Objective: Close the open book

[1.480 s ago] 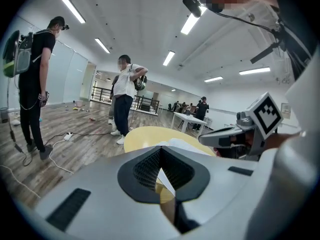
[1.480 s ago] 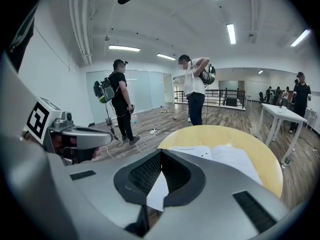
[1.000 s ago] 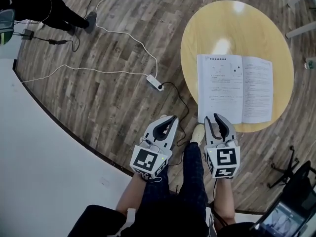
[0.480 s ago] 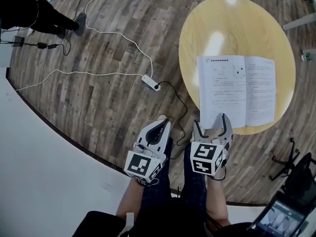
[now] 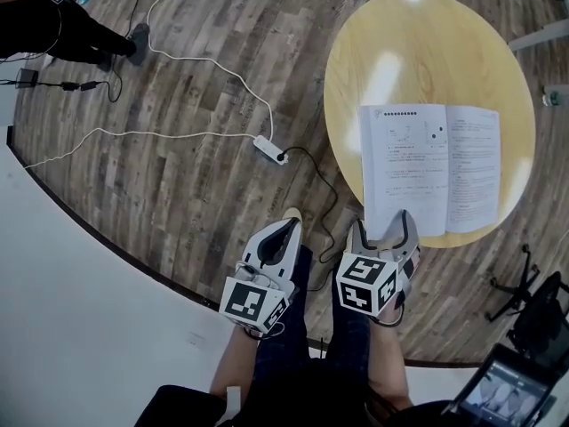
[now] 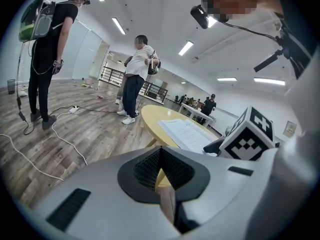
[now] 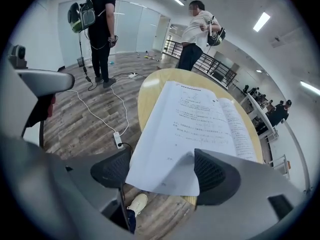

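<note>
The open book (image 5: 427, 167) lies flat on the round yellow table (image 5: 347, 69), its near left corner jutting past the table's near edge. My right gripper (image 5: 382, 225) is open and points steeply down at that corner. In the right gripper view the page corner (image 7: 165, 174) sits between the wide pads of the right gripper (image 7: 162, 171), and neither pad presses on it. My left gripper (image 5: 283, 229) hangs over the wooden floor left of the table, shut and empty. The left gripper view shows the left gripper (image 6: 160, 169) with its pads meeting, and the book (image 6: 187, 134) beyond.
A power strip (image 5: 271, 147) with white cables lies on the floor left of the table. A chair base (image 5: 511, 292) stands at the right. Two people (image 6: 135, 79) (image 6: 47, 59) stand farther off on the floor. My own legs are below the grippers.
The right gripper's jaws have opened wide, tipped downward and sunk around the book's near left corner. The left gripper has drifted a little lower and nearer to me, still shut.
</note>
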{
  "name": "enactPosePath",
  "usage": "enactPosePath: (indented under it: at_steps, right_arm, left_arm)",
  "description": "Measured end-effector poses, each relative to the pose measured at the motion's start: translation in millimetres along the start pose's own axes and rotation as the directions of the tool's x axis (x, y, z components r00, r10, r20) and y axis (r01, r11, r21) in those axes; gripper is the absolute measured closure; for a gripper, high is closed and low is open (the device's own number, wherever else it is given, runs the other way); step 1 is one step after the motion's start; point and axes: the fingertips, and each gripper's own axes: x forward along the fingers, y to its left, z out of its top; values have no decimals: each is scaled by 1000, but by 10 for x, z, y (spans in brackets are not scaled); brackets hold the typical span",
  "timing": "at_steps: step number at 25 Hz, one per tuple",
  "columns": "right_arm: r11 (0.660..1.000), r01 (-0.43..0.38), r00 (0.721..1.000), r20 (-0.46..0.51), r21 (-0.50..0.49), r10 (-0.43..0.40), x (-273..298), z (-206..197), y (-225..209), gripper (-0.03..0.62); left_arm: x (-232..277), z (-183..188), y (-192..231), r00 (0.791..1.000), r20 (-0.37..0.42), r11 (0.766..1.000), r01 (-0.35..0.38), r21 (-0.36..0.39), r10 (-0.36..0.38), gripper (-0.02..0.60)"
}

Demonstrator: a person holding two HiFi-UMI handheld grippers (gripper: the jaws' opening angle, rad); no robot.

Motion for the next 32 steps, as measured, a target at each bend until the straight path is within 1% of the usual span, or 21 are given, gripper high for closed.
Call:
enactPosePath:
  at_steps: [1,2,3,5,7,9,11,20,26,32]
  right_arm:
    - [1000,-2,1000,-2,10,2,-6,1,-8,191]
    - [1000,-5,1000,0,27,5,-18,6,-16,210]
    - [999,-8,1000,4,47,8,-34,14,-23,248]
    - [997,-5,1000,16,73,4,-80,33,-28,297]
    - [998,18,999,28,67,-20,-140,55,-33,459]
    - [998,36,998,40,57,-39,-189,70,-50,498]
    - [997,41,998,51,58,-44,-222,88,-69,522]
    - [996,19,995,96,84,-27,-342,143,-158,537]
    - [995,2,988,153,99,-18,-619,244,-340,542]
    - [992,-1,976,215,128,-27,-917,327,-709,543]
  left_arm:
    - [9,1,-25,1000,0,1000,3,0,-3,584]
    - [20,4,-43,1000,0,1000,6,0,-6,584]
    - [30,8,-55,1000,1,1000,7,0,-7,584]
    - [40,16,-69,1000,4,1000,7,1,-7,584]
    - [36,22,-85,1000,5,1000,8,3,-8,584]
    - [20,27,-108,1000,6,1000,11,5,-11,584]
    - [4,34,-124,1000,10,1000,12,7,-13,584]
    - [-49,137,-229,999,31,1000,14,27,-14,584]
    - [-77,491,-452,996,86,996,26,81,-33,584]
    - [-32,821,-803,991,126,990,36,138,-54,584]
